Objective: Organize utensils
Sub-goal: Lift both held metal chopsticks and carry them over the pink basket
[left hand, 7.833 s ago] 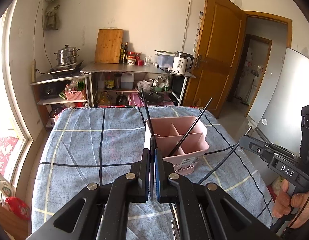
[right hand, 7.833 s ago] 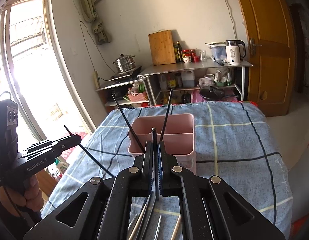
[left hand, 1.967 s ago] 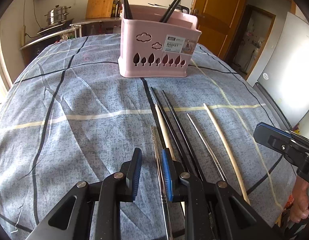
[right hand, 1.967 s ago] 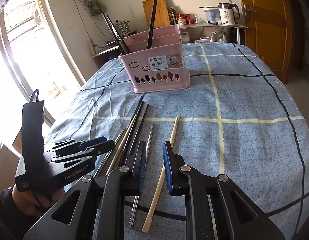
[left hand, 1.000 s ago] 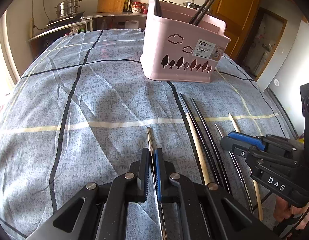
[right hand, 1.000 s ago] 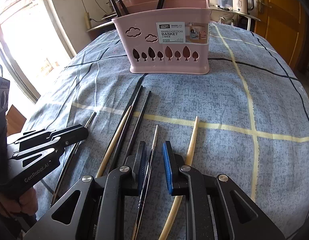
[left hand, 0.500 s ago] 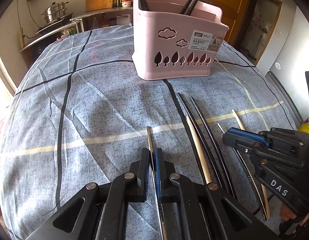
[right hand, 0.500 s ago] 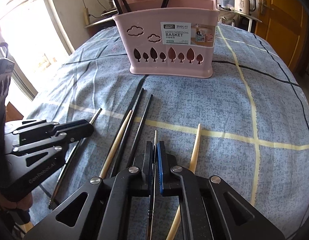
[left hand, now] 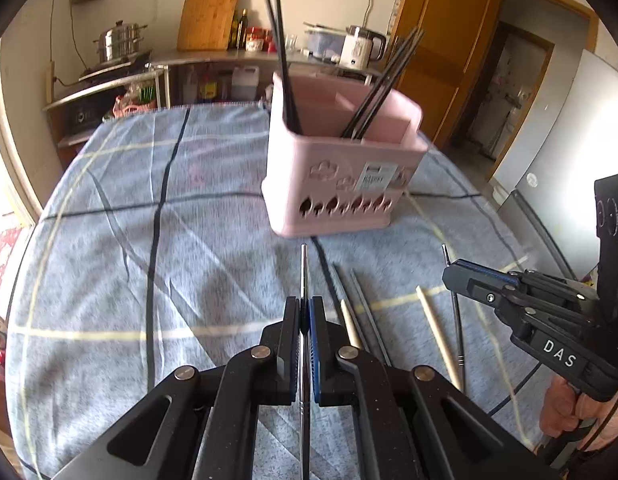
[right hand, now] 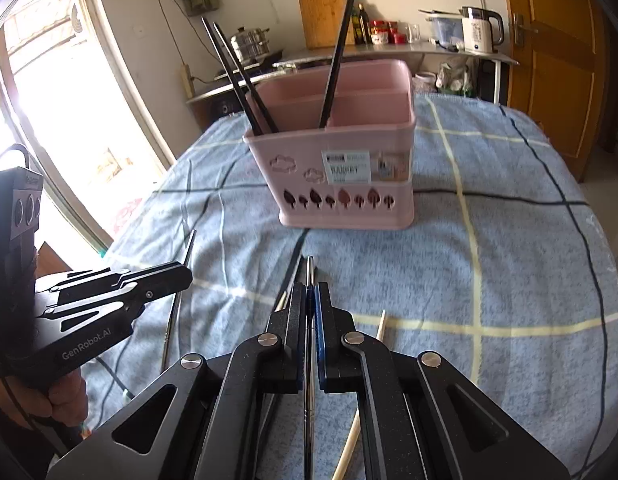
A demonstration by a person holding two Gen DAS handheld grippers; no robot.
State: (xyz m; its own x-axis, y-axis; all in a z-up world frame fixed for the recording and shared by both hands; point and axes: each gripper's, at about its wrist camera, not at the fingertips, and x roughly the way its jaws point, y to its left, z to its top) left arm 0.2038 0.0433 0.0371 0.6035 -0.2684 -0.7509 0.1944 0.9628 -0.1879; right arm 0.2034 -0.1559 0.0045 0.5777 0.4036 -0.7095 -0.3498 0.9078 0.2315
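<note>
A pink chopstick basket (left hand: 341,176) (right hand: 341,184) stands on the blue checked cloth with several black chopsticks (left hand: 283,60) (right hand: 337,56) upright in it. My left gripper (left hand: 305,304) is shut on a metal chopstick (left hand: 304,268) and holds it above the cloth, pointing at the basket. My right gripper (right hand: 310,292) is shut on another metal chopstick (right hand: 309,274), also raised. Each gripper shows in the other's view: the right one (left hand: 453,274), the left one (right hand: 181,276). Black chopsticks (left hand: 349,292) and wooden chopsticks (left hand: 433,320) (right hand: 379,328) lie on the cloth.
The cloth-covered table (left hand: 109,240) ends at the right near a white appliance (left hand: 569,140). A metal shelf with a kettle (right hand: 477,32), cutting board (left hand: 207,18) and pot (left hand: 119,40) stands behind. A window (right hand: 49,120) is at the left.
Both grippers closed on metal chopsticks within the last second and have lifted them off the cloth. The views rose and now look down on the basket.
</note>
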